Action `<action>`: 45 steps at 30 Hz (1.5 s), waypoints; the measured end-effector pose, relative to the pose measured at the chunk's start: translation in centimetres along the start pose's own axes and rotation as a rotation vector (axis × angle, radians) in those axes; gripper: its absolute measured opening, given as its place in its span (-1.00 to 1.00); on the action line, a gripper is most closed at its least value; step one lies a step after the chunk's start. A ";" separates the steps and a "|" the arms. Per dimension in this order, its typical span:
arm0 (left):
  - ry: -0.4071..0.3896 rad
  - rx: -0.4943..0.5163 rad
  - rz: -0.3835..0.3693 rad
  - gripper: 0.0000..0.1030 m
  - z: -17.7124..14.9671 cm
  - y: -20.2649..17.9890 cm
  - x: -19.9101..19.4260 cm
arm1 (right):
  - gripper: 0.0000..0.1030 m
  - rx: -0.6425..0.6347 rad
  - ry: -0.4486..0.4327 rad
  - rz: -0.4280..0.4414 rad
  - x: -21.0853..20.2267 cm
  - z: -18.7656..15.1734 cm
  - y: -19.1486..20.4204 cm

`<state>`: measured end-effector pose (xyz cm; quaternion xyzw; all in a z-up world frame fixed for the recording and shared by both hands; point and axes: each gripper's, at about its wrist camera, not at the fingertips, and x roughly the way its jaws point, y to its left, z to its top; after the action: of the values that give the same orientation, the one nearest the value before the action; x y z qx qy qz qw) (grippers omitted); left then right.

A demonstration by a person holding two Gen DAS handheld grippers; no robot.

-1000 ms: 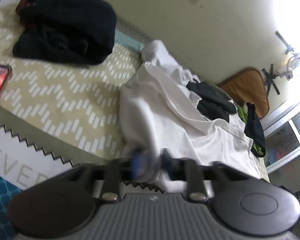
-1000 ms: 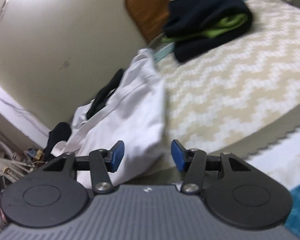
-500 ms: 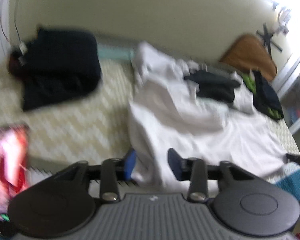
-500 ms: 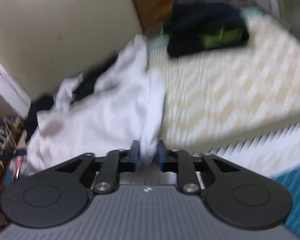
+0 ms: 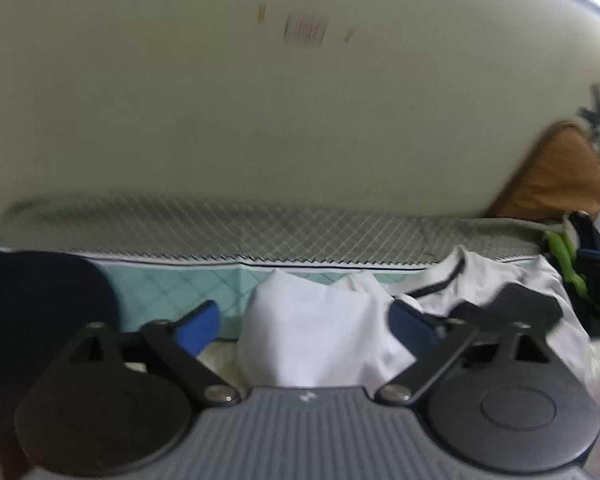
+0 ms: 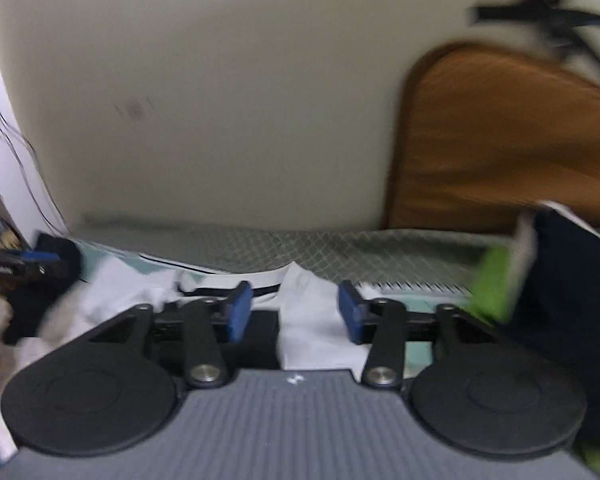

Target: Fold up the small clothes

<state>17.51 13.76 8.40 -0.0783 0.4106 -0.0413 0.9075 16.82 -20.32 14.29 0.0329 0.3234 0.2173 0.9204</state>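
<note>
Both claws stand with their blue pads spread apart and nothing clamped between them. In the left wrist view the left claw (image 5: 304, 326) frames a raised hump of the white garment (image 5: 316, 340), low in the centre of the frame; the cloth sits between the pads, but whether it touches them is lost in the blur. In the right wrist view the right claw (image 6: 296, 312) also has a fold of that white garment (image 6: 312, 320) between its pads, nearer the right-hand pad. The garment lies crumpled on the bed (image 5: 260, 236), running toward the lower right of the left view, with a dark piece of clothing (image 5: 512, 304) resting on it. A navy-and-green bundle (image 6: 540, 280) sits at the right edge of the right view.

The step in hand looks like the start of a fold — both claws placed to take hold of the white cloth. Next, each should close on a single edge rather than a bunched lump — and the dark piece probably needs moving off first.
</note>
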 end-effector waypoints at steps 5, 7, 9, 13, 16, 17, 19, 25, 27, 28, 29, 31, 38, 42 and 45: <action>0.094 -0.079 -0.063 0.71 0.4 2.2 5.5 | 0.26 -0.073 0.168 -0.039 8.7 1.8 -0.5; 0.125 -0.055 -0.073 0.16 0.0 1.7 6.9 | 0.26 -0.088 0.229 -0.014 11.1 1.8 -0.4; 0.135 -0.008 -0.061 -0.51 -0.4 1.0 7.6 | 0.21 -0.113 0.255 -0.005 12.4 1.7 0.0; 0.100 0.056 -0.018 -0.78 -0.9 -0.4 7.4 | -0.84 -0.176 0.254 0.022 12.6 1.0 1.3; 0.053 0.039 -0.013 -0.79 -1.0 -0.4 5.6 | -0.85 -0.198 0.165 0.045 9.3 1.1 2.2; 0.028 0.032 -0.015 -0.80 -0.9 -0.3 4.6 | -0.85 -0.198 0.133 0.051 7.7 1.2 2.5; -0.036 0.022 -0.036 -0.80 -1.1 -0.6 2.2 | -0.86 -0.193 0.060 0.064 3.6 1.4 3.2; -0.201 0.057 -0.105 -0.80 -5.0 -2.1 -6.4 | -0.86 -0.277 -0.091 0.138 -10.8 -2.7 6.7; -0.222 0.058 -0.126 -0.81 -7.7 -2.3 -9.0 | -0.86 -0.297 -0.100 0.159 -14.6 -5.6 7.7; -0.229 0.057 -0.132 -0.81 -9.0 -2.3 -9.9 | -0.86 -0.302 -0.096 0.163 -16.3 -7.4 8.1; -0.234 0.056 -0.135 -0.81 -10.5 -2.3 -11.0 | -0.86 -0.297 -0.089 0.166 -17.8 -9.3 8.3; -0.234 0.055 -0.147 -0.80 -13.7 -2.2 -12.7 | -0.86 -0.283 -0.065 0.163 -20.7 -13.6 8.7; -0.168 0.095 -0.097 0.16 -22.3 -2.6 -14.7 | -0.72 -0.175 0.094 0.142 -20.1 -24.5 8.7; -0.236 -0.015 -0.173 0.84 -22.5 -0.8 -18.0 | -0.53 -0.090 0.026 0.229 -22.7 -23.8 6.9; -0.257 -0.119 -0.251 0.84 -21.4 0.2 -19.1 | -0.45 -0.020 -0.087 0.232 -24.8 -22.2 5.3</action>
<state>-11.20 14.34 8.53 -0.1873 0.2797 -0.1197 0.9340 -15.95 -27.79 12.26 0.0704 0.2749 0.3237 0.9026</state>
